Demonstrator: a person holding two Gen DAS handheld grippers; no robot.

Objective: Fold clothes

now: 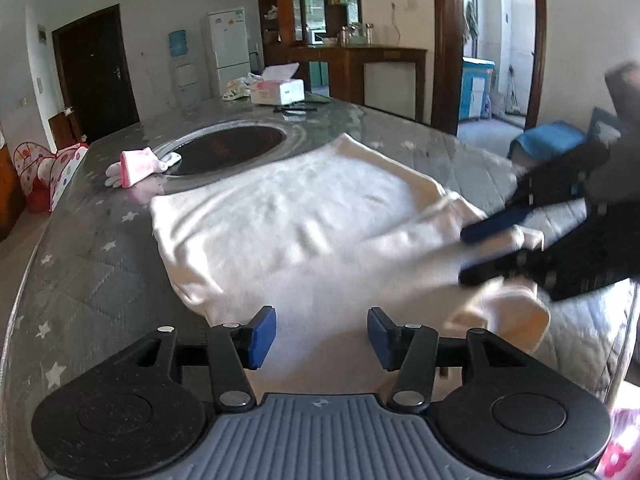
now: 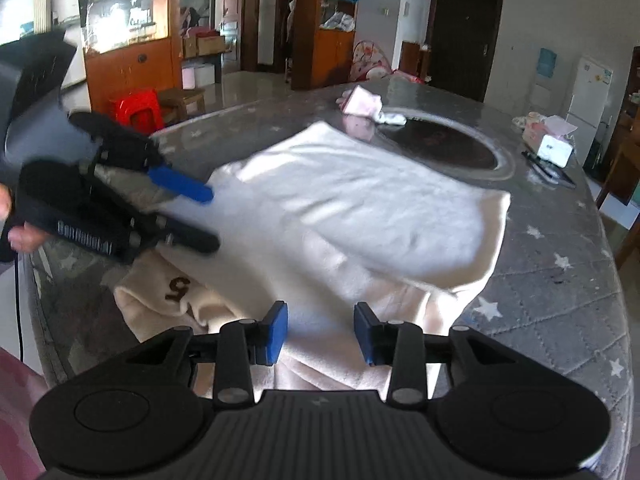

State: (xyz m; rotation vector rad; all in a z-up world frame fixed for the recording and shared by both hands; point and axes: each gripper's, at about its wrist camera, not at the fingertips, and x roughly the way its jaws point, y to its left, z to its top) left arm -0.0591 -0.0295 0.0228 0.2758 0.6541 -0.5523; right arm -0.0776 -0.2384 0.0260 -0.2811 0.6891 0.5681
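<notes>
A cream-white garment [image 1: 304, 216] lies spread and partly folded on the grey quilted table [image 1: 92, 272]. In the right wrist view the garment [image 2: 360, 208] shows a sleeve end with a brown "5" [image 2: 178, 288] near the front left. My left gripper [image 1: 321, 336] is open just above the garment's near edge, with nothing between its pads. It shows again as the left gripper [image 2: 208, 216], blurred, over the garment's left side. My right gripper [image 2: 320, 334] is open over the near hem. It appears as the right gripper [image 1: 480, 250], blurred, fingers apart above the bunched sleeve.
A small pink and white garment [image 1: 138, 166] lies beside a round dark inset [image 1: 228, 148] in the table's middle. A tissue box [image 1: 278, 88] and pens [image 1: 294, 109] sit at the far end. A red stool [image 2: 138, 110] stands off the table. The table edge curves close on both sides.
</notes>
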